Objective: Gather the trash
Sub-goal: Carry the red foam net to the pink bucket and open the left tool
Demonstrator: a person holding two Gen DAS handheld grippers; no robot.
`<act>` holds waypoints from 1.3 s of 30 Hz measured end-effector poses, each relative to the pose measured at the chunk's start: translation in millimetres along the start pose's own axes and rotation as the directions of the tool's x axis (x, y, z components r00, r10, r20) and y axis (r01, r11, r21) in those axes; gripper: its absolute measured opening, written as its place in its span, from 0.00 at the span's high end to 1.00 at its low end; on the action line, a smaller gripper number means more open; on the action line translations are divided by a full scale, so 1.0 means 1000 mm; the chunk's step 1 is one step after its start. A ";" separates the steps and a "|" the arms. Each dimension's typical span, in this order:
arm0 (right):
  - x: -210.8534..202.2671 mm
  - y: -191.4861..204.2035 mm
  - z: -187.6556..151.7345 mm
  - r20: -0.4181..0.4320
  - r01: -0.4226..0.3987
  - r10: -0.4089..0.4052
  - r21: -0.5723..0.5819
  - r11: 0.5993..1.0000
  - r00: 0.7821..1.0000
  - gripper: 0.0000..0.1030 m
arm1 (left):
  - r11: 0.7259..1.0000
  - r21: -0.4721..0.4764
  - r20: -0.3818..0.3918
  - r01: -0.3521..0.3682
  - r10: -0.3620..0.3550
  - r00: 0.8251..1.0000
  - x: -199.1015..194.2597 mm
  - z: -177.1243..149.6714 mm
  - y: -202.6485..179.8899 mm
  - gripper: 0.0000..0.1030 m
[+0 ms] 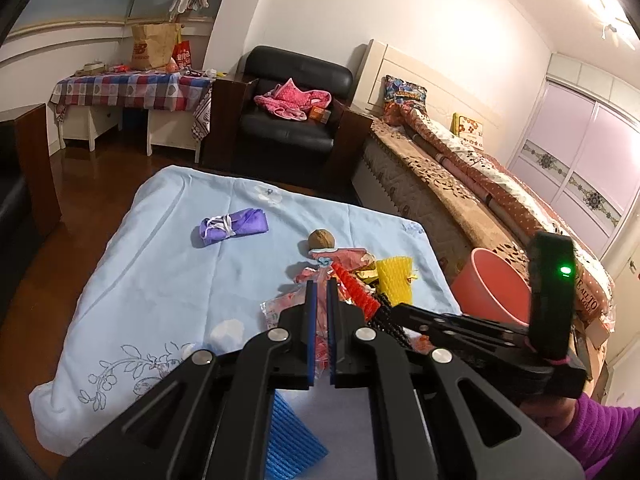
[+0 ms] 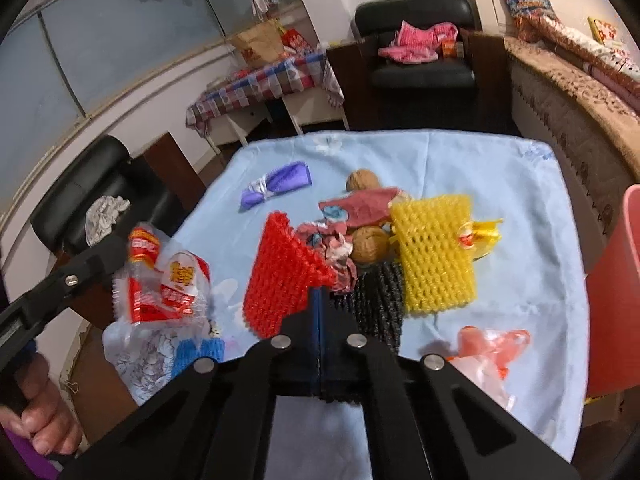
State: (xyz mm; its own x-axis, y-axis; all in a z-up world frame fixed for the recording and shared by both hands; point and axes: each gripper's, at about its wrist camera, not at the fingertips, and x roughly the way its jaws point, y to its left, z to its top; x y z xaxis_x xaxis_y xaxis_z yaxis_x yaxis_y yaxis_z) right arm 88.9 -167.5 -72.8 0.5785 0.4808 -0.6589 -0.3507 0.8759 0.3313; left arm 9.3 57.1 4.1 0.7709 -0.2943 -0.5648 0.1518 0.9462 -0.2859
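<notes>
1. The left gripper (image 1: 321, 284) is clamped on a clear plastic wrapper with red print (image 1: 320, 342). The film shows in the narrow slit between the blue pads, and it is held above the cloth, well to the left of the yellow foam net (image 2: 436, 252) in the right wrist view.
2. The right gripper (image 2: 320, 290) has its jaws pressed together just left of the yellow foam net's lower corner. Dark mesh of the black foam net (image 2: 380, 296) shows against the right-hand pad, so it appears pinched there.
3. The rest of the black foam net lies flat, touching the yellow foam net's lower left edge.
4. A red foam net (image 2: 280, 280) stands tilted left of the yellow foam net, its corner at the right gripper's tip.
5. Crumpled pink paper (image 2: 368, 204) and two walnuts (image 2: 370, 244) crowd the yellow foam net's left side, between it and the red one.
6. A purple cloth bundle (image 2: 280, 184) lies well apart, up and left of the yellow foam net.
7. An orange plastic bag (image 2: 492, 344) lies below the yellow foam net, nearer the camera.
8. A pink bin (image 1: 492, 284) stands just right of the yellow foam net, off the edge of the light-blue floral cloth (image 1: 160, 260).
9. A blue foam net (image 1: 292, 440) sits beneath the left gripper, well short of the yellow foam net.
</notes>
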 end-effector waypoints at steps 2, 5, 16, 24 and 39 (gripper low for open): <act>-0.017 -0.004 0.001 0.031 0.005 -0.005 -0.002 1.000 1.000 1.00 | 1.000 0.012 0.009 0.002 -0.002 1.000 -0.001 0.002 -0.005 0.97; -0.031 -0.009 0.001 0.028 0.000 0.000 0.002 1.000 1.000 1.00 | 1.000 0.021 0.018 0.004 -0.005 1.000 -0.001 0.006 -0.012 0.97; -0.014 -0.028 -0.006 -0.023 -0.034 0.035 0.067 0.997 0.999 0.56 | 1.000 0.023 0.011 0.004 -0.004 1.000 0.008 0.010 -0.021 0.97; 0.025 -0.006 0.004 -0.068 -0.057 0.060 0.047 0.997 0.996 0.66 | 1.000 -0.004 -0.005 -0.004 0.004 1.000 0.015 0.010 -0.007 0.97; -0.022 -0.013 0.007 0.049 -0.063 0.061 0.035 0.997 0.997 0.93 | 1.000 0.004 -0.003 0.005 -0.005 1.000 0.015 0.012 -0.007 0.97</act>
State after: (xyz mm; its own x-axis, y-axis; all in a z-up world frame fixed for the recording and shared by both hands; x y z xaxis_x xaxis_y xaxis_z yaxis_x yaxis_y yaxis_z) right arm 86.2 -189.2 -57.8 0.5913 0.5350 -0.6034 -0.3602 0.8447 0.3960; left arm 27.6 47.2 7.2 0.7684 -0.2992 -0.5657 0.1582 0.9453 -0.2852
